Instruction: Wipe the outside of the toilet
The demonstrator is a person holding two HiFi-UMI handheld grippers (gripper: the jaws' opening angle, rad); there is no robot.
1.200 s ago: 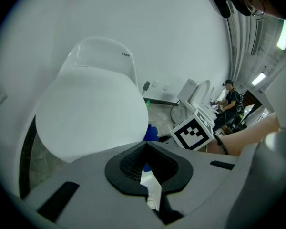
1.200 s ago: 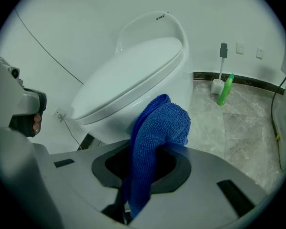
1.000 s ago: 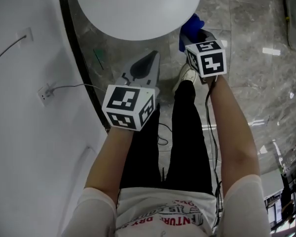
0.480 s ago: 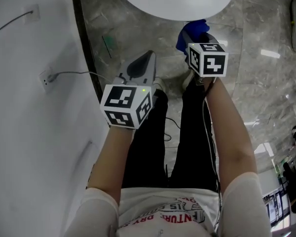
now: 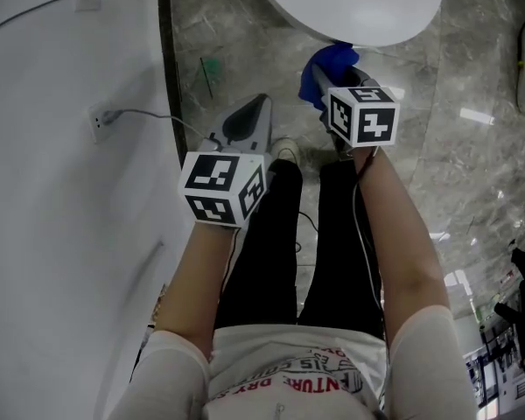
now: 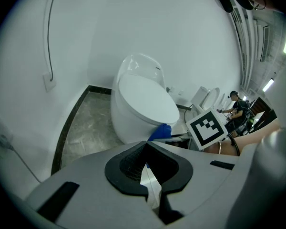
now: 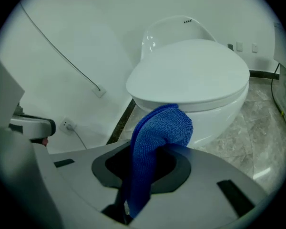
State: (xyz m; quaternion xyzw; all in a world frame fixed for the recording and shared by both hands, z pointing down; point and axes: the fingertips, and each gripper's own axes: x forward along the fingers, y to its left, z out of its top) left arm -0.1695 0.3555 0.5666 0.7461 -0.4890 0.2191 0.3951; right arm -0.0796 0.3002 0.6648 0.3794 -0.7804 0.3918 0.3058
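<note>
The white toilet with its lid down stands at the top of the head view. My right gripper is shut on a blue cloth, which bulges out of the jaws just short of the bowl's front. In the right gripper view the blue cloth hangs in front of the toilet, below the lid's rim. My left gripper is shut and holds nothing, low and to the left of the bowl, over the floor. The left gripper view shows the toilet ahead and the cloth at its front.
A white wall with a socket and a cable runs along the left, edged by a black baseboard. The person's legs and a shoe are on the marble floor between the grippers. More toilets and another person are far behind.
In the head view the toilet has slid up and to the right and shows less of its lid. Both grippers keep their spacing; the right one still holds the cloth.
</note>
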